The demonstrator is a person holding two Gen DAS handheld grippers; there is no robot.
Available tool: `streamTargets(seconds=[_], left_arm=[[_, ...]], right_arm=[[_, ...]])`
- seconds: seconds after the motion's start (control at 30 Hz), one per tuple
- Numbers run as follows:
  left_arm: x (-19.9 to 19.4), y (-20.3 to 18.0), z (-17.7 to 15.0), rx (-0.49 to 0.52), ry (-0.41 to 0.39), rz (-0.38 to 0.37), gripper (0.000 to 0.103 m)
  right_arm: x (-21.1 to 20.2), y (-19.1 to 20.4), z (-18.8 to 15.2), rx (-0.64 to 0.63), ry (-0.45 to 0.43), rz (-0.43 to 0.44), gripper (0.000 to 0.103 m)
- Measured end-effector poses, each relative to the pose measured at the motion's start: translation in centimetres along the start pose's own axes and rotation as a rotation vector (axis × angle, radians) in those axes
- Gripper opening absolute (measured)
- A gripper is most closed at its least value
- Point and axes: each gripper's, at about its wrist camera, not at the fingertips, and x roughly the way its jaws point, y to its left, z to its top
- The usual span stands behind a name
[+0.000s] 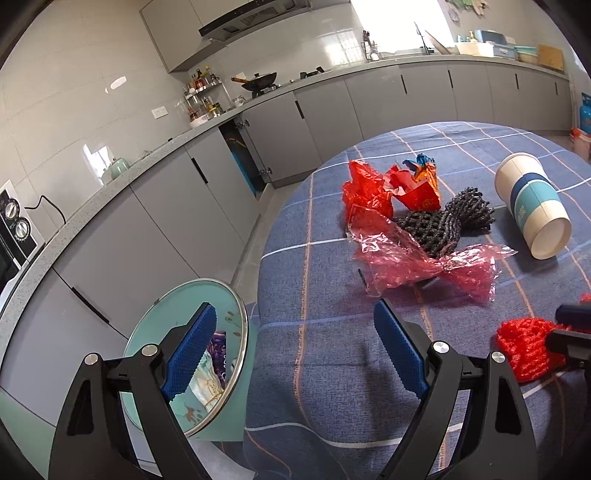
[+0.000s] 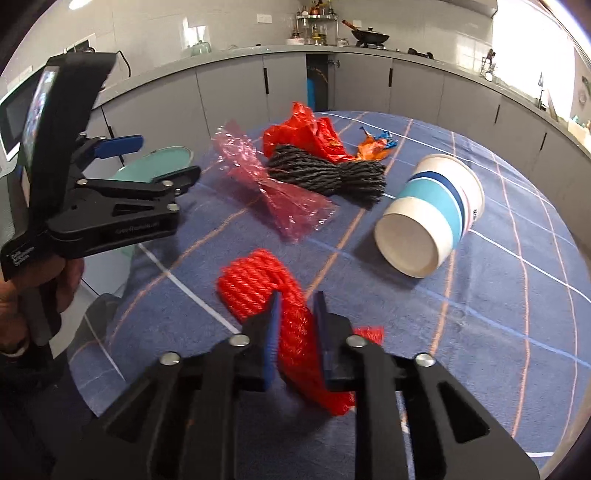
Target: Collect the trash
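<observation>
Right tool (image 2: 295, 299) clamped on red foam net (image 2: 258, 291) on the tabletop (image 2: 480, 332), left tool (image 1: 295, 332) wide open, empty, by the bin (image 1: 236, 332); cup (image 2: 432, 218), black net (image 2: 328, 173), wrappers (image 2: 273, 184) uncollected, early stage.

Daylight pours in from a window (image 1: 388, 26) blown out to pure white; glare streaks the wall tiles (image 1: 74, 110); soft shadows lie under the paper cup (image 2: 428, 218) on the tablecloth (image 2: 498, 314); both views bow hard at the edges, corners black; the red netting (image 2: 295, 325) looks slightly smeared.
</observation>
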Motion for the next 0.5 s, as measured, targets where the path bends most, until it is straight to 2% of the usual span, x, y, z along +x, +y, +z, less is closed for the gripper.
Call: streamTargets(seconds=[0.1,0.2,0.3,0.37,0.5], left_arm=[[-0.3,-0.2,0.3,-0.001,-0.010,-0.006,0.086],[-0.5,-0.4,0.7,-0.001,-0.023,-0.014,0.086],[-0.5,-1.2,1.6,0.003,-0.035,-0.028,0.086],[-0.3,-1.7,2.3,0.006,-0.046,-0.035,0.091],[0.9,-2.7,3.1,0.013,-0.032,-0.063,0.092]], right_arm=[[-0.7,0.4,0.0,-0.006,-0.022,0.007,0.012],[-3.0,0.3,0.5,0.014,-0.109,-0.008,0.011],[-5.0,-0.5,1.1,0.033,-0.183,-0.083,0.011],[-6.0,-1.4,1.3,0.049,-0.225,-0.149,0.011],[-7.1,-2.8,1.2,0.076,-0.271,-0.218,0.012]])
